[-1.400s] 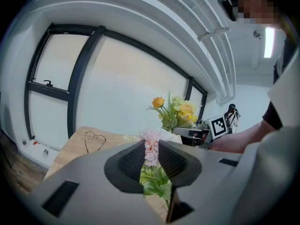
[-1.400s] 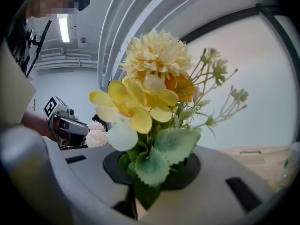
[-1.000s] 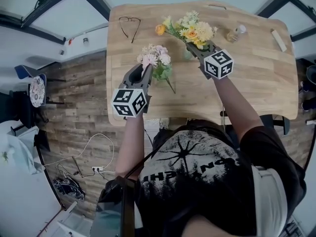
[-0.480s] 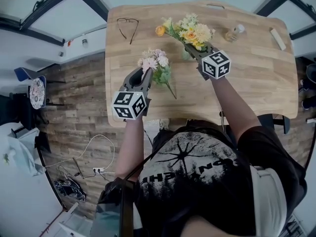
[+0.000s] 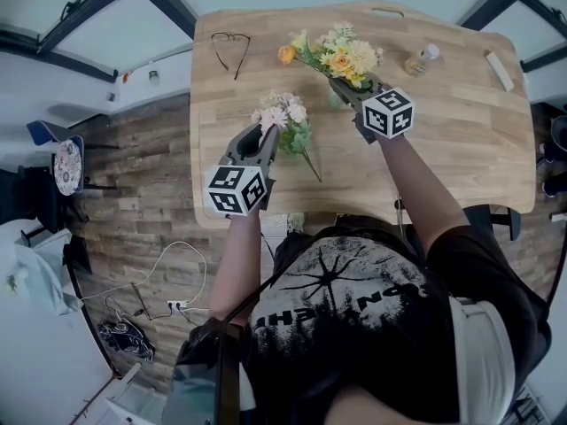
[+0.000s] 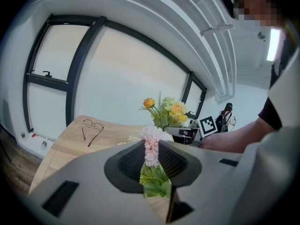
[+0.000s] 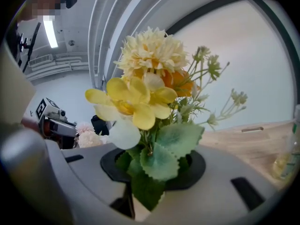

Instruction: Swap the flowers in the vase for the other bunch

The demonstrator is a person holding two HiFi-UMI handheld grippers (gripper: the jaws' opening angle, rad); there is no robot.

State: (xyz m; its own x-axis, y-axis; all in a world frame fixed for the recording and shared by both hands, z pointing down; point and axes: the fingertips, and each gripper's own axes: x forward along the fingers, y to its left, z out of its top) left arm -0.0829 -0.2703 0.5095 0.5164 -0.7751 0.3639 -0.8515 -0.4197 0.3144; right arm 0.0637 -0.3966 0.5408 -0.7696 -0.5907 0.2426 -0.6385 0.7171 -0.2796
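Note:
The yellow and orange bunch (image 5: 341,56) stands at the table's far middle, its stems going down into a faintly visible clear vase (image 5: 335,98). My right gripper (image 5: 352,88) is around its leafy stems (image 7: 159,158). Its jaws have just been opening, and a dark gap shows beside the leaves, so the right gripper (image 7: 152,175) is open with the bunch between the jaws. My left gripper (image 5: 263,133) is shut on the pink bunch (image 5: 282,118) and holds it above the table, left of the vase. In the left gripper view the pink bunch (image 6: 151,146) sticks up between the left gripper's (image 6: 153,168) pads.
The wooden table (image 5: 461,149) also bears a pair of glasses (image 5: 230,47) at the far left, a small bottle (image 5: 422,58) right of the yellow bunch and a pale bar (image 5: 500,71) at the far right. The table's near edge lies just under my forearms.
The left gripper with the pink bunch has edged slightly toward the table's near edge. The right gripper stays at the yellow bunch.

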